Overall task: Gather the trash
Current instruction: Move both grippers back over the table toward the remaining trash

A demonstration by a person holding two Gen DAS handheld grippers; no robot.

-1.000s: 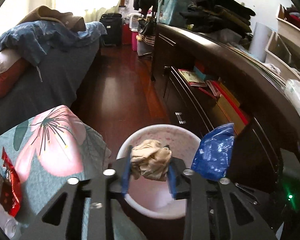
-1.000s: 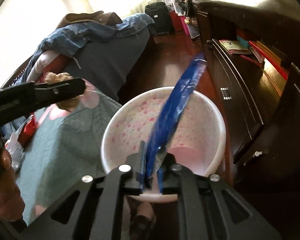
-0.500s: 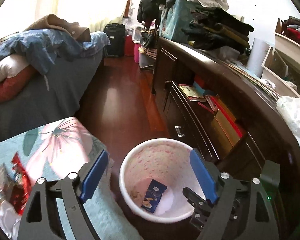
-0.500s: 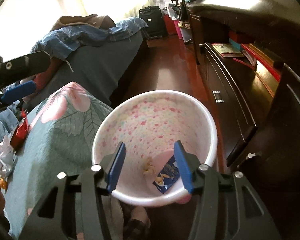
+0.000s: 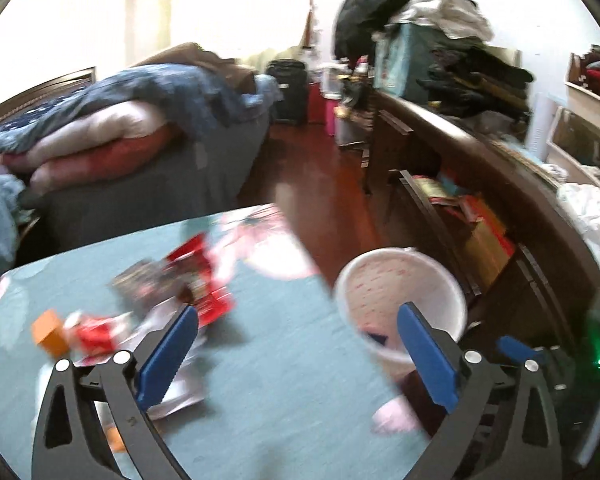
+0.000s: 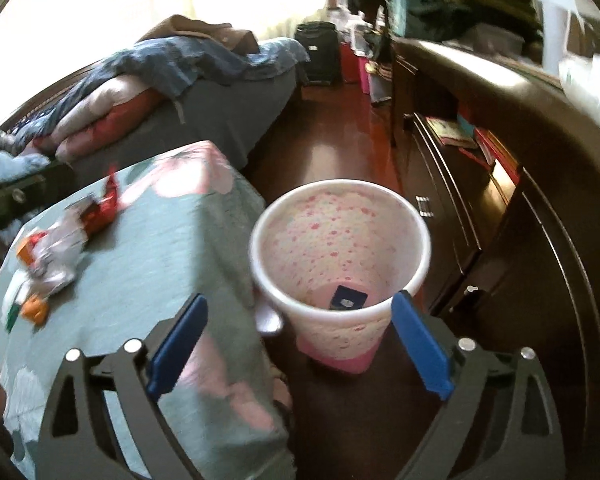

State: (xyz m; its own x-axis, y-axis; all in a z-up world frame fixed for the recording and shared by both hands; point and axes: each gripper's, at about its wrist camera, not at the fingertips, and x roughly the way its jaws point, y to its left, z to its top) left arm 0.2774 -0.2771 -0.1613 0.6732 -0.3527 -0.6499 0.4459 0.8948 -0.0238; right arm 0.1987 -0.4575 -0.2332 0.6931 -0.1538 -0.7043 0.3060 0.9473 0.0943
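Now both the left gripper and right gripper, just opened, stand spread and empty near the bin, apparently holding a blue wrapper.

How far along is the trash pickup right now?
Partly done: a blue wrapper lies in the bin. Nothing is in hand; the left tongs and right tongs have just opened and are empty. Red wrappers and other scraps remain on the table.

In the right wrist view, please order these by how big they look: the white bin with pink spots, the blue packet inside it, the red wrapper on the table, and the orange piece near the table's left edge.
1. White bin, by far the largest.
2. Red wrapper.
3 and 4. Blue packet and orange piece look alike; the packet is partly hidden behind the rim, so I do not rank them.
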